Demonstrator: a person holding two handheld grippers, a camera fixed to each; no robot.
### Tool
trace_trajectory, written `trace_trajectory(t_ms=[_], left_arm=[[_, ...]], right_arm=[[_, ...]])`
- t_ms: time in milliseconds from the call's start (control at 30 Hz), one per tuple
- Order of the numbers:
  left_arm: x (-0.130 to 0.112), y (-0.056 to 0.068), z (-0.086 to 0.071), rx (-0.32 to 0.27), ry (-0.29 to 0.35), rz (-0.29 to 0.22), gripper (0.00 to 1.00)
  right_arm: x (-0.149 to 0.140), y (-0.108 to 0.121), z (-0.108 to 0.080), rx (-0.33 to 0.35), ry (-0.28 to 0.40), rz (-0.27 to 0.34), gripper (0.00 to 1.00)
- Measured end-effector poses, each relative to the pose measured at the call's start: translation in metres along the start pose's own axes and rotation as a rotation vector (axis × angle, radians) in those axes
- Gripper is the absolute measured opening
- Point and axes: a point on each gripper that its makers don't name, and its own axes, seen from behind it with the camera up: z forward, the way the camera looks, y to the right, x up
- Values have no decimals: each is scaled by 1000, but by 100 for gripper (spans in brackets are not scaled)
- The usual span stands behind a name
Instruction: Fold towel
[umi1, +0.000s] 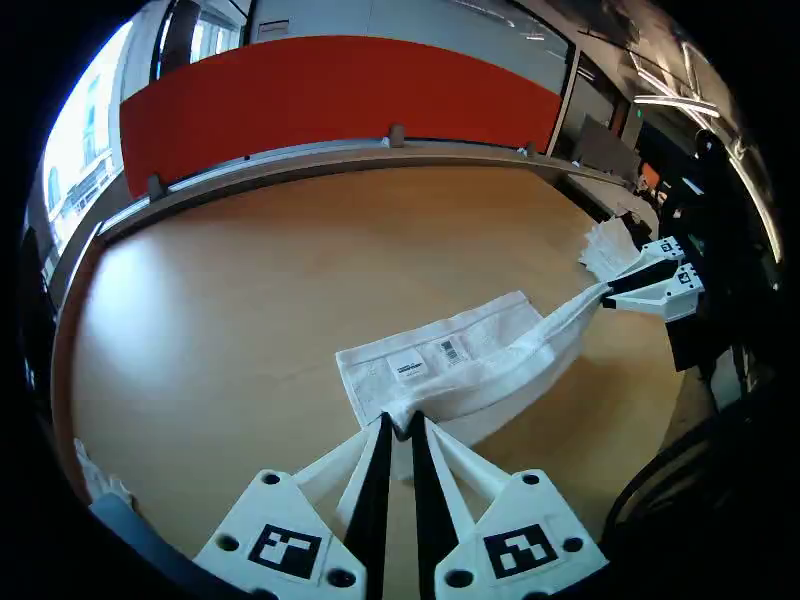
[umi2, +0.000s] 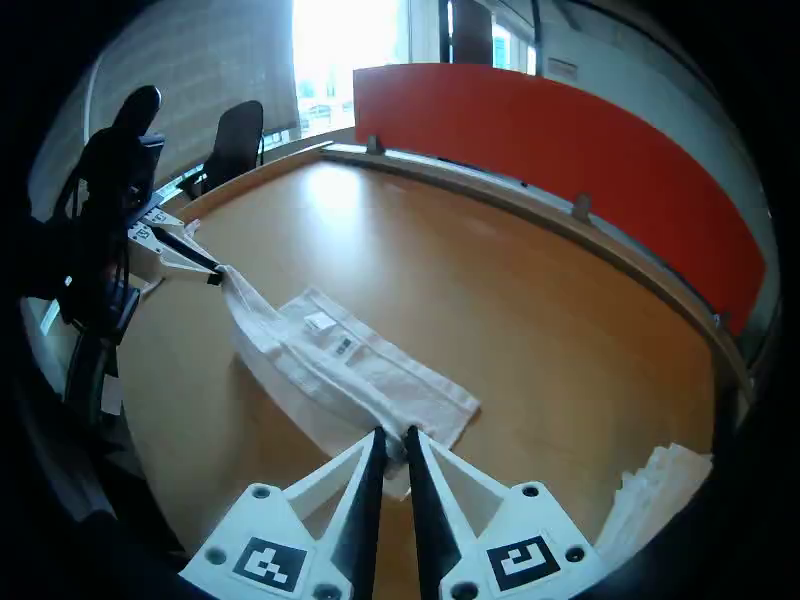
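A white towel (umi1: 455, 360) with small labels lies partly folded on the wooden table (umi1: 250, 280), one long edge lifted and stretched between both grippers. My left gripper (umi1: 400, 425) is shut on one corner of the towel at the near edge. My right gripper (umi1: 608, 293) shows farther off in the left gripper view, pinching the other corner. In the right gripper view, my right gripper (umi2: 392, 440) is shut on the towel (umi2: 350, 370), and the left gripper (umi2: 213, 272) holds the far corner beyond it.
An orange divider panel (umi1: 340, 95) runs along the table's far edge. A stack of white cloths (umi2: 655, 490) lies near the right gripper, also the white cloths (umi1: 612, 245) by the table's edge. Black office chairs (umi2: 235, 135) stand beyond the table near the window.
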Motion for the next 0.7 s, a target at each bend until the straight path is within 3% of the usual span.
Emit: trace_trajectory(t_ms=[367, 700], left_arm=[[-2, -8, 26, 0, -21, -1, 14], [-9, -16, 50, 17, -51, 31, 14]], right_arm=[[-19, 14, 25, -9, -59, -2, 16], [-29, 23, 41, -21, -92, 23, 16]])
